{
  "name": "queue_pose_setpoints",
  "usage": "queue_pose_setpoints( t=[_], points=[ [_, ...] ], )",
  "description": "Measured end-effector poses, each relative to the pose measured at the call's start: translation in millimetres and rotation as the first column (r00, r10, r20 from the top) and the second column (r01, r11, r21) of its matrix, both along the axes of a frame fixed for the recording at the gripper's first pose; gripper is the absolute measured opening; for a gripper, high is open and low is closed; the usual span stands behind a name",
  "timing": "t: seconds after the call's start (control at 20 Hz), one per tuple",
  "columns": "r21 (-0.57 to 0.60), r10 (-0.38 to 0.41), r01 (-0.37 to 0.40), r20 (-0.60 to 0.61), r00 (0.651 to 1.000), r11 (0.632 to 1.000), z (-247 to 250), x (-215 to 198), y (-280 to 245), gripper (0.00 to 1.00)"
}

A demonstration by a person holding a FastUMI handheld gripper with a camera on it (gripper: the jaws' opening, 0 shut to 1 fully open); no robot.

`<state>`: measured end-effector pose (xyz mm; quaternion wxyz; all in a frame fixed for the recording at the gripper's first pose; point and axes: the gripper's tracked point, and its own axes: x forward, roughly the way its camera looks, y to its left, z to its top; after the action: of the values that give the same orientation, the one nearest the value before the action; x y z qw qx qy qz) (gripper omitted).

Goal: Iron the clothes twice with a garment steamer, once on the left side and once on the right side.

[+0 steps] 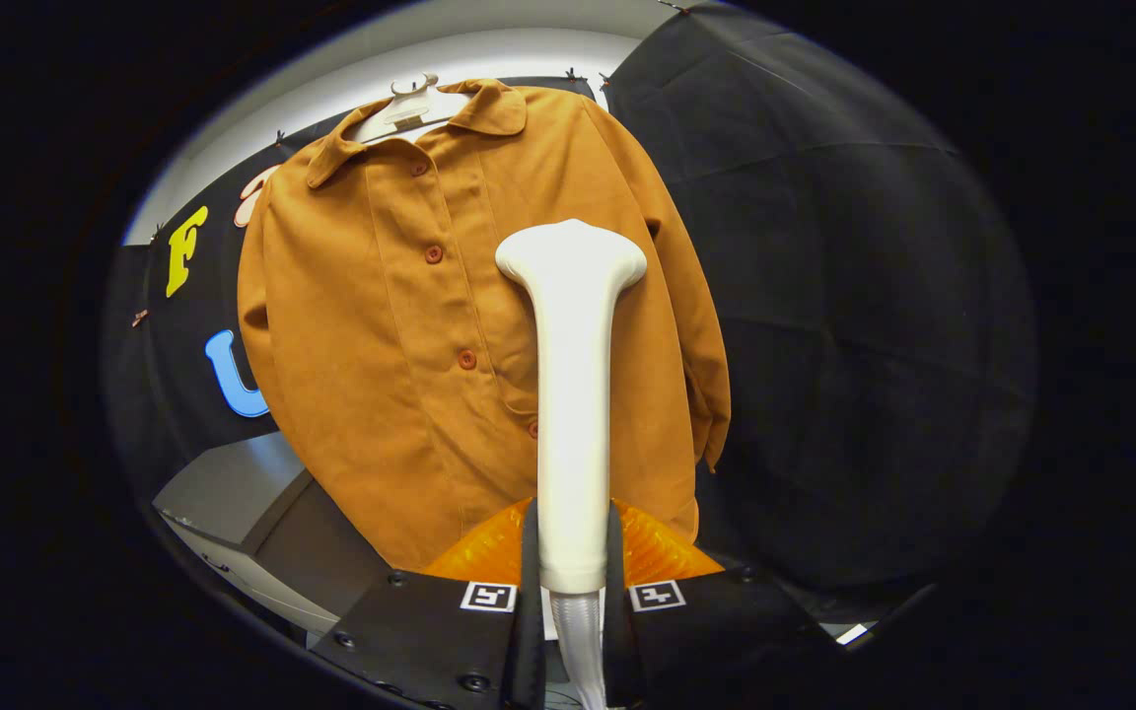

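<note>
Both fingers (573,552) pinch the white steamer (572,394) by its handle. Its head is up against the brown shirt (400,325), right of the buttons. That shirt hangs on a hanger (410,106).

The steamer (573,394) head meets the shirt (400,325); open room lies beside the right sleeve.

Gripper-mounted fisheye, facing forward along fingers (529,552), near shirt (381,325)

Black cloth wall (824,296), white lit ceiling (489,54), grey cabinet (243,488) low beside it.
</note>
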<state>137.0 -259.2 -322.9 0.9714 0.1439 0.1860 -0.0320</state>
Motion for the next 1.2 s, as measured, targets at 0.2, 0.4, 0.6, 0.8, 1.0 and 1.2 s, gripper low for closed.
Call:
queue_pose_setpoints(
  t=[0.2, 0.4, 0.6, 0.8, 1.0, 1.2],
  points=[
    [0.022, -0.004, 0.006, -0.069, 0.998, 1.0, -34, -20, 6, 0.27],
    [0.034, -0.006, 0.011, -0.129, 0.992, 0.999, -59, -41, 11, 0.27],
    [0.039, -0.009, 0.015, -0.161, 0.987, 0.999, -68, -62, 15, 0.27],
    [0.028, -0.011, 0.016, -0.156, 0.988, 0.999, -58, -80, 17, 0.27],
    [0.024, -0.015, 0.018, -0.128, 0.992, 1.0, -32, -98, 21, 0.27],
    [0.012, -0.031, 0.032, -0.074, 0.997, 0.999, 9, -114, 22, 0.27]
  ],
)
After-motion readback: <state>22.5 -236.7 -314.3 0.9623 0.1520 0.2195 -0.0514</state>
